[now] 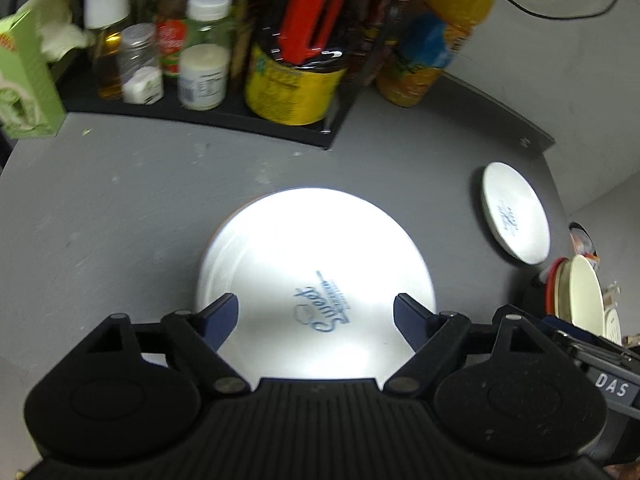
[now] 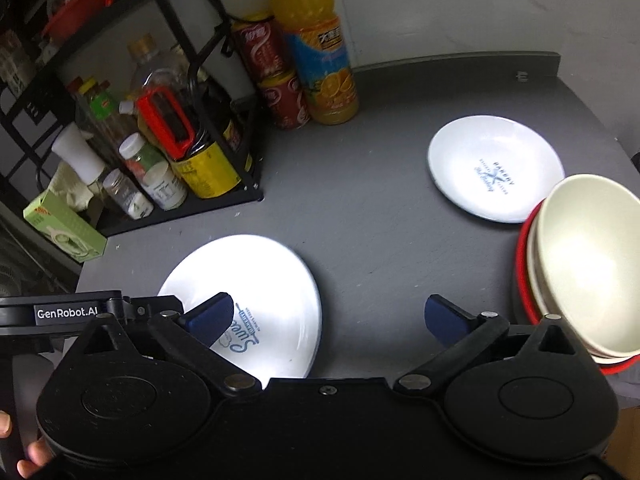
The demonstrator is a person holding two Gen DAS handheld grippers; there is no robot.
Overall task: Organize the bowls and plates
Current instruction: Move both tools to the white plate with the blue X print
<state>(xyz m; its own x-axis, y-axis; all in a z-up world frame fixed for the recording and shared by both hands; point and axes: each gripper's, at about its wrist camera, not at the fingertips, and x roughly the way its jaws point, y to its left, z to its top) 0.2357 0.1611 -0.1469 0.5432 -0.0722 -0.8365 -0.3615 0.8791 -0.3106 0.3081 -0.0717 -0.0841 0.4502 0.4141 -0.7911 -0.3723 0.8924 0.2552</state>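
We look down on a grey round-edged tabletop [image 2: 360, 216] with two white plates on it. The larger white round plate with blue script lettering [image 1: 316, 284] lies flat near the front of the table, brightly lit, directly under our left gripper [image 1: 316, 316]. That gripper's jaws stand wide apart, its blue-padded fingertips [image 1: 222, 314] hanging over the plate's near rim on either side, pressing on nothing; whether they touch the plate surface we cannot tell. From the right wrist view the same plate [image 2: 264, 300] sits at lower left, partly behind the left finger of our right gripper [image 2: 328, 320], whose jaws are spread as wide as they go, with only bare tabletop between them. The black body of the left gripper, lettered in white, juts in at the left edge of that view. The smaller white round plate with a blue crest print [image 2: 496, 168] lies flat farther back toward the right, well apart from the first plate; it also shows in the left view [image 1: 516, 212]. Just beside it, at the table's right edge, stands a stack of cream bowls nested in a red-rimmed bowl [image 2: 580, 264]. At the back left a black wire rack [image 2: 224, 120] holds jars and bottles, among them a dark bottle with a red handle [image 2: 168, 124]. Beside the rack stand red drink cans [image 2: 280, 92] and a tall orange juice bottle [image 2: 316, 52]. A green cardboard box [image 2: 64, 228] lies at the far left.
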